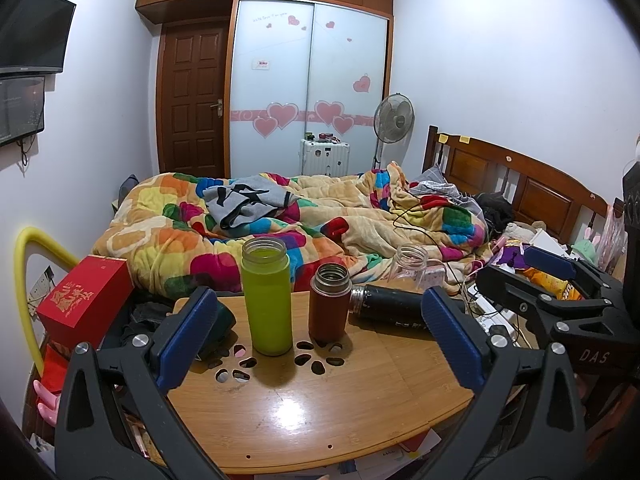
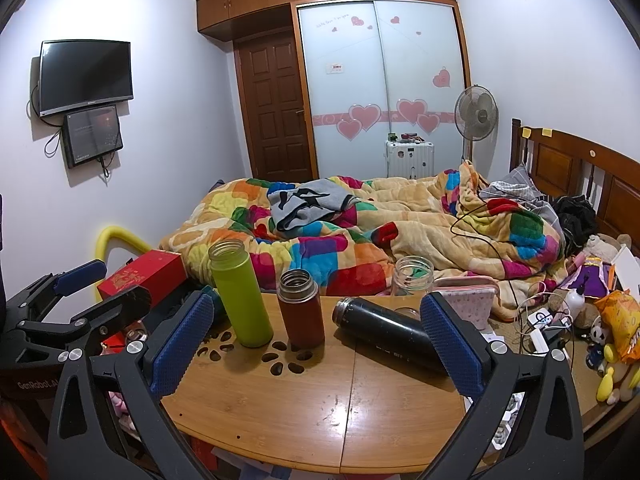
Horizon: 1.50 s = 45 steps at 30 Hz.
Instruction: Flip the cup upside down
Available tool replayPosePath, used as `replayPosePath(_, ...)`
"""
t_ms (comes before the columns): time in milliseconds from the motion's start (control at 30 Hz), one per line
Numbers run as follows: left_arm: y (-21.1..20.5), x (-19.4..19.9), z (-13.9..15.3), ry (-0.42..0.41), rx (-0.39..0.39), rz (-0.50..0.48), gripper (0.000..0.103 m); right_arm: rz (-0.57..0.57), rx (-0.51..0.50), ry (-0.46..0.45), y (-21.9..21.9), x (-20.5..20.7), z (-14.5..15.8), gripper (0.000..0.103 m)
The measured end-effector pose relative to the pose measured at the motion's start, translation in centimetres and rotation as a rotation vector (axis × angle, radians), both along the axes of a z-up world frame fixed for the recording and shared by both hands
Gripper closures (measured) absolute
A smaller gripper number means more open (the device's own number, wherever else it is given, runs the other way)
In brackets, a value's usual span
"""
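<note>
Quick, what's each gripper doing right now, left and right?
Left gripper: open, holding nothing.
Right gripper: open, holding nothing.

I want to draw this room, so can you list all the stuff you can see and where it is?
green cup: 1, lime green, upright on table, open top
red cup: 1, dark red, upright, right of green cup
black cup: 1, black, lying on its side on table
jar: 1, clear, upright behind black cup
table: 1, wooden, nearest
red box: 1, left of table
blanket: 1, many colours, on bed
fan: 1, by wardrobe
suitcase: 1, white, at wardrobe
TV: 1, black, on left wall
left gripper: blue pads, open, empty
right gripper: blue pads, open, empty
</note>
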<state>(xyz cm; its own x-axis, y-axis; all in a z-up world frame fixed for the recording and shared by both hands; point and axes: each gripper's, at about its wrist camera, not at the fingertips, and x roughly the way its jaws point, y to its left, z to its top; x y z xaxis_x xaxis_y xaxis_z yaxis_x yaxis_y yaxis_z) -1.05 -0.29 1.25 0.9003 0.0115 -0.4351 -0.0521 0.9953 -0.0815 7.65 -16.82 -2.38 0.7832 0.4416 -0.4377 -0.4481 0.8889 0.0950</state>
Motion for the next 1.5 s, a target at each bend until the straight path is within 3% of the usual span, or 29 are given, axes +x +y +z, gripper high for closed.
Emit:
replayPosePath(600,0.4,1.0,-0.9,0.016,0.018,0.018,0.000,0.000,0.003,0.005,0.3,0.1,0.2,0.000)
replayPosePath(733,1.8,3.3,-2.6,0.057,0.006,0.043,0.000,-0.005,-0.007,0.022,0.6,0.7,-0.5,0.000)
replayPosePath(967,4.7,10.3,-8.2,0.179,0.033,0.104,0.000,-0.017,-0.042,0.077,0.4,2.7,-3.6,0.000)
replayPosePath(1200,6.3,15.4,-11.5,0.195,0.001,0.104,0.000,-0.011,-0.067,0.159,0.2,4.6,-6.5,0.000)
replayPosePath(1267,6.2,16.2,-11.8,0.186,0.005,0.099,0.006,-0.012,-0.077,0.178,0.3,5.0,-7.2,0.000)
replayPosePath(1433,6.3,17.5,-11.9,0.188,-0.016,0.094,0.040,-0.009,-0.089,0.229,0.6,5.8,-9.0,0.000)
replayPosePath(1500,6.2,17.3,-11.7,0.191,-0.018,0.117,0.040,-0.002,-0.092,0.253,0.7,6.1,-9.7,0.000)
